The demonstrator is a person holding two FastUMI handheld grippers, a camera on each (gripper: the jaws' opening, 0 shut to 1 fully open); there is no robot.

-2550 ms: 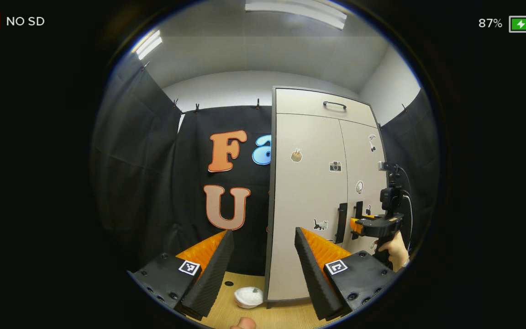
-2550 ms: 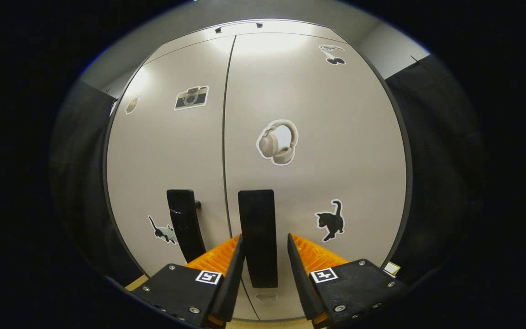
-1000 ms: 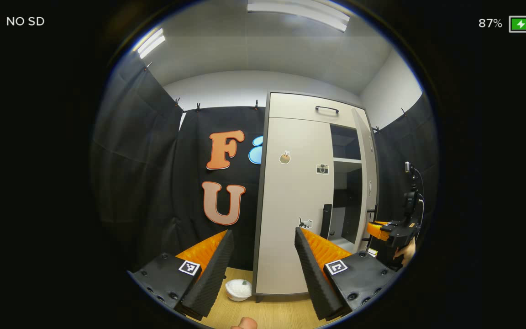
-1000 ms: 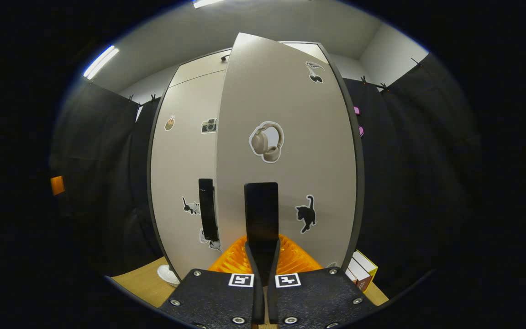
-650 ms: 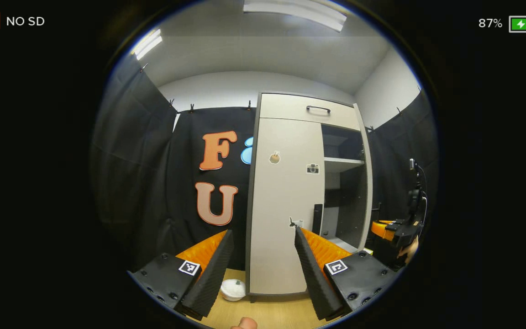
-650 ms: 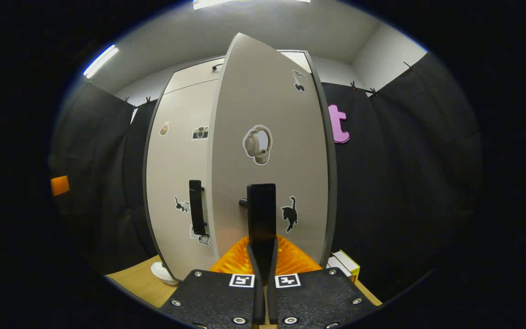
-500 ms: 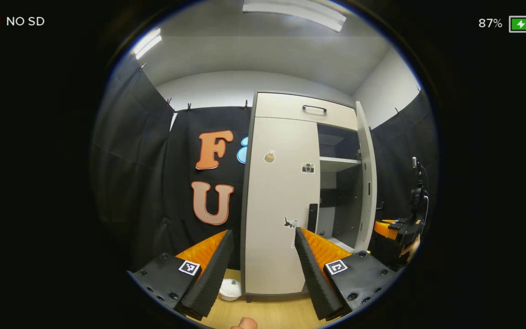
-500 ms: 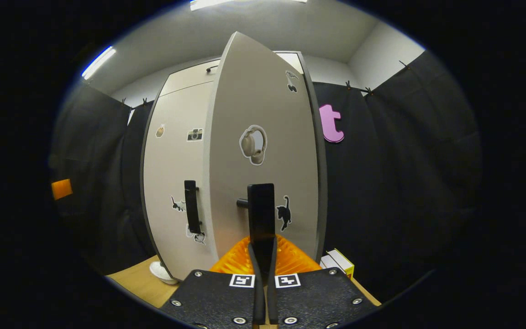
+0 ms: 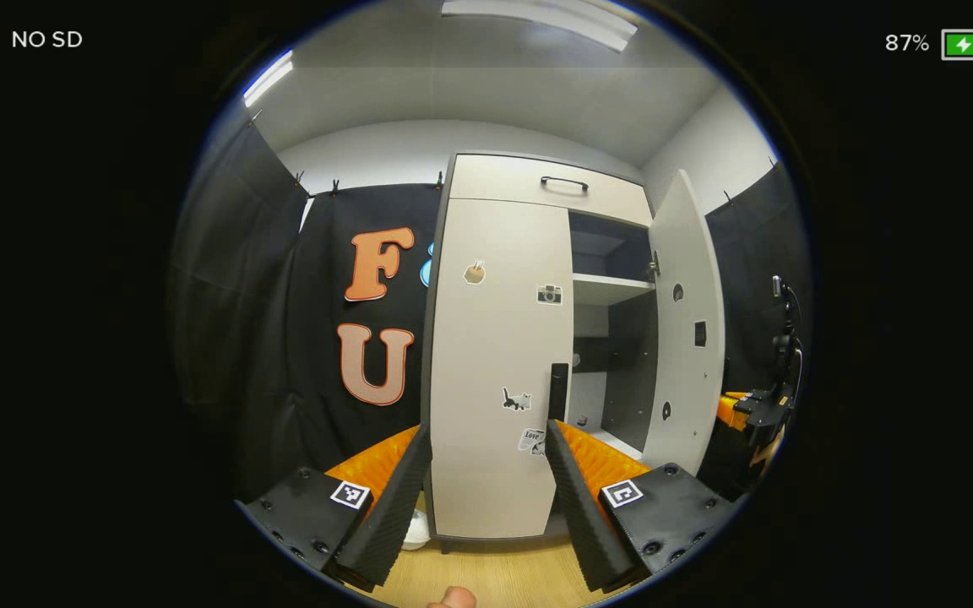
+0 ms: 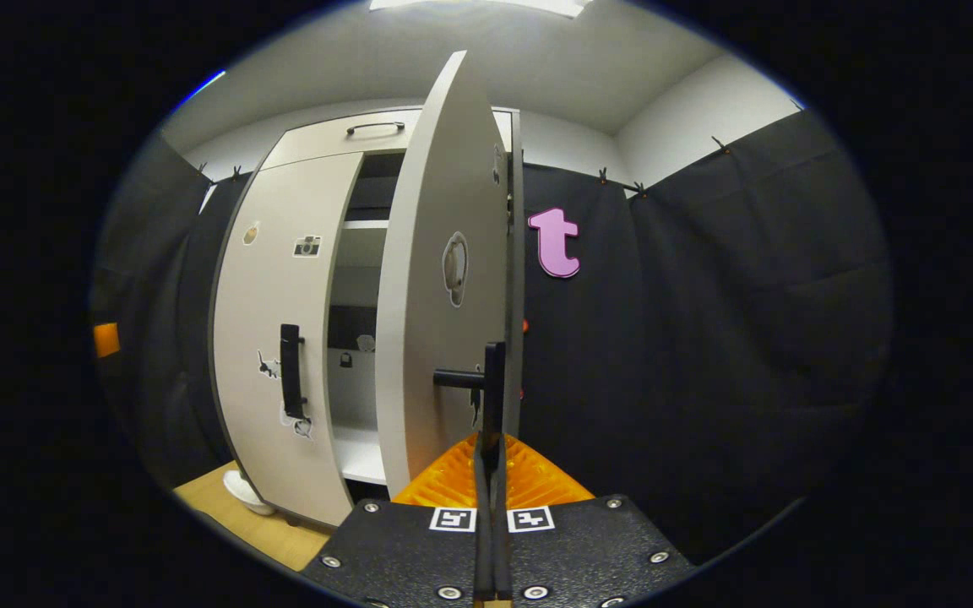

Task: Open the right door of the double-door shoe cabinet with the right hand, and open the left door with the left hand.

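The right gripper [image 10: 491, 473], clamped on the black bar handle [image 10: 492, 393], has swung the pale grey right door [image 10: 436, 279] wide; the left gripper [image 9: 486, 481], jaws wide, faces the closed left door [image 9: 495, 355], next to open.

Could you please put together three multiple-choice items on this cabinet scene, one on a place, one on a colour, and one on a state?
1. Where is the left door's handle?
A. near the door's outer, wall-side edge
B. near the door's inner edge, by the open compartment
C. at the top of the door

2. What colour is the handle on the right door?
A. white
B. orange
C. black

3. What state is the left gripper in?
A. open, holding nothing
B. shut on the left door's handle
C. shut on the shelf

Answers:
1 B: in the left gripper view the handle sits at the edge of the left door that borders the open compartment.
2 C: the right gripper view shows a black bar.
3 A: its fingers stand wide apart, short of the closed left door, while the right gripper is shut on the right handle.
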